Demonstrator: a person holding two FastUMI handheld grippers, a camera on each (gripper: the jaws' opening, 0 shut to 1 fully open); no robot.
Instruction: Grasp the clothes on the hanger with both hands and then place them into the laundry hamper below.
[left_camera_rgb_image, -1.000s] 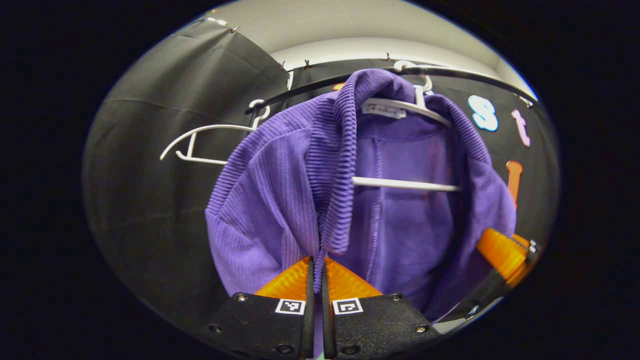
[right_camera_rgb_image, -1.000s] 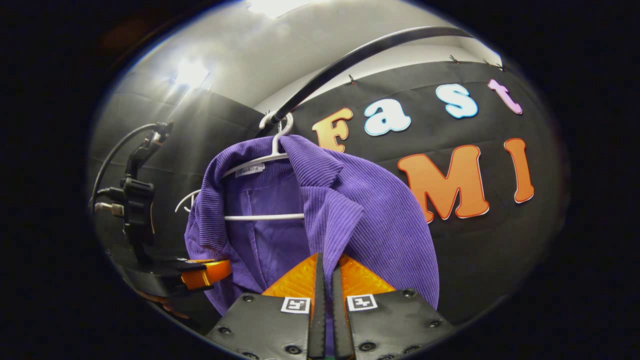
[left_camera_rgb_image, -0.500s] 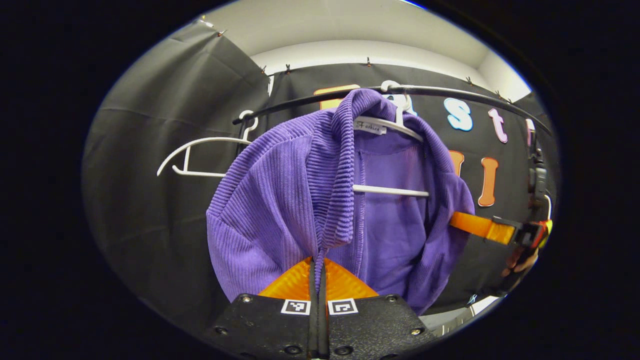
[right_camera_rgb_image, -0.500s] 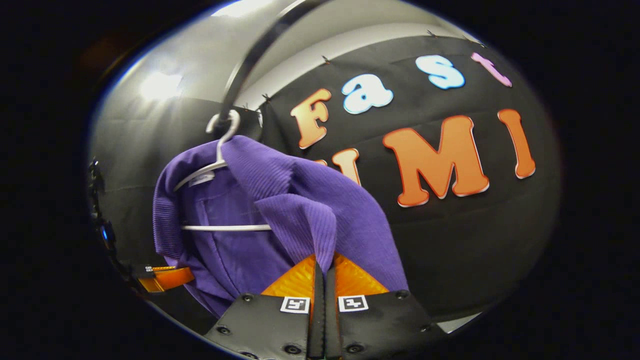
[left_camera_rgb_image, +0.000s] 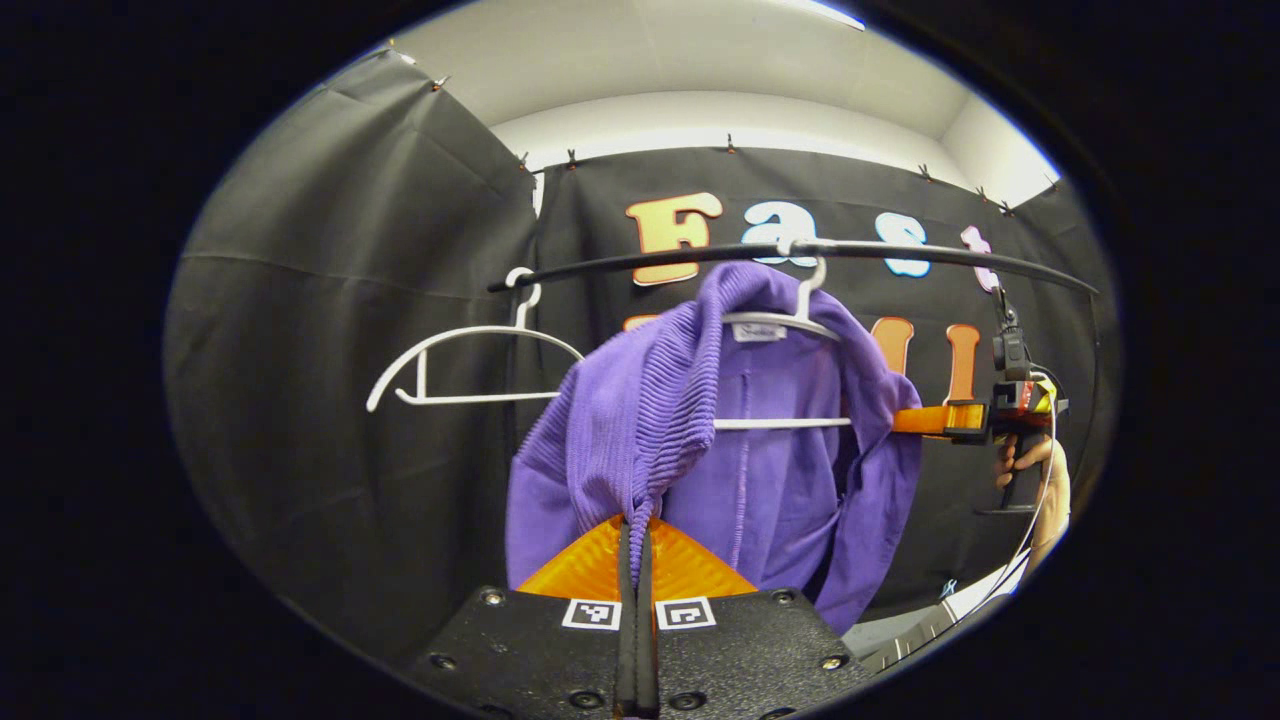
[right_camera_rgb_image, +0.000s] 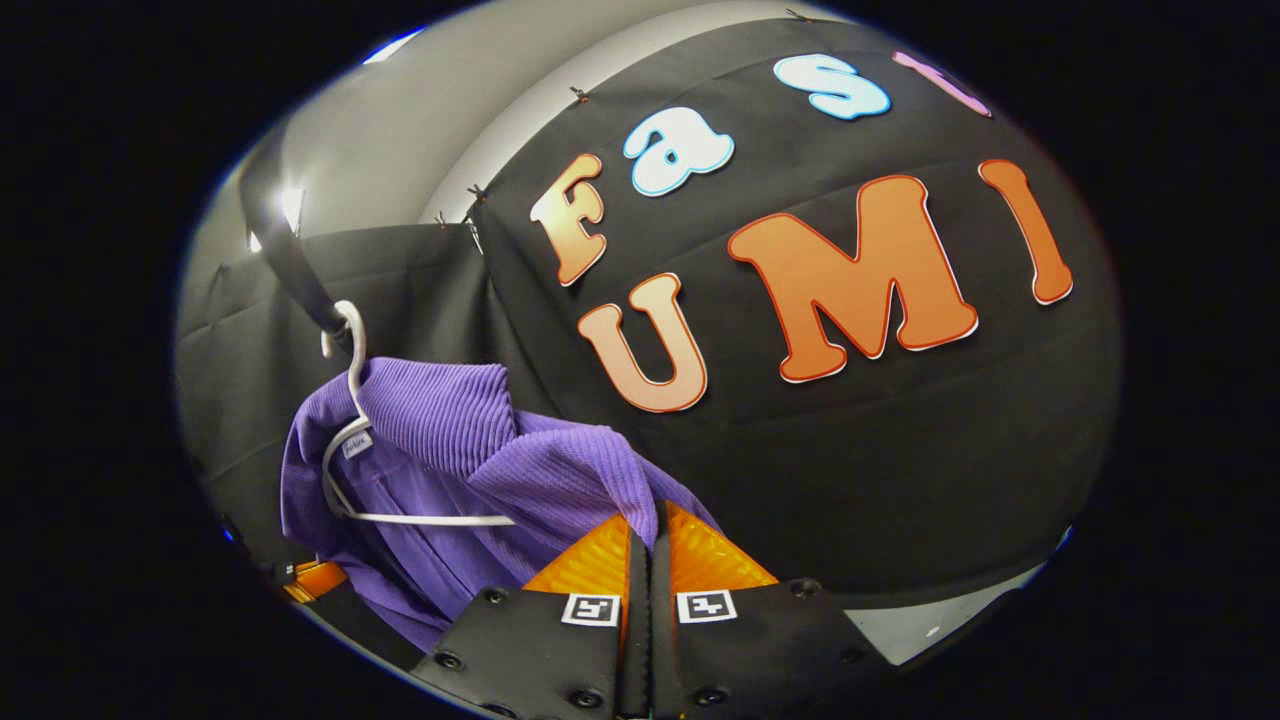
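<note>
The purple ribbed garment (left_camera_rgb_image: 770, 470) hangs on a white hanger (left_camera_rgb_image: 790, 325) (its hook over the dark rail (left_camera_rgb_image: 700, 258)), with both front edges drawn outward away from the hanger. In the left gripper view the left tool (left_camera_rgb_image: 636, 545) is closed on the garment's ribbed front edge, a fold of cloth pinched between its two fingers. In the right gripper view the right tool (right_camera_rgb_image: 648, 540) is likewise clamped on the other front edge of the garment (right_camera_rgb_image: 450, 440), just below the hanger (right_camera_rgb_image: 345, 470). Farther off in the left gripper view, the right tool (left_camera_rgb_image: 925, 419) meets the cloth at its side, a hand (left_camera_rgb_image: 1035, 470) holding it. A second, bare white hanger (left_camera_rgb_image: 470, 365) hangs on the rail beside the garment
</note>
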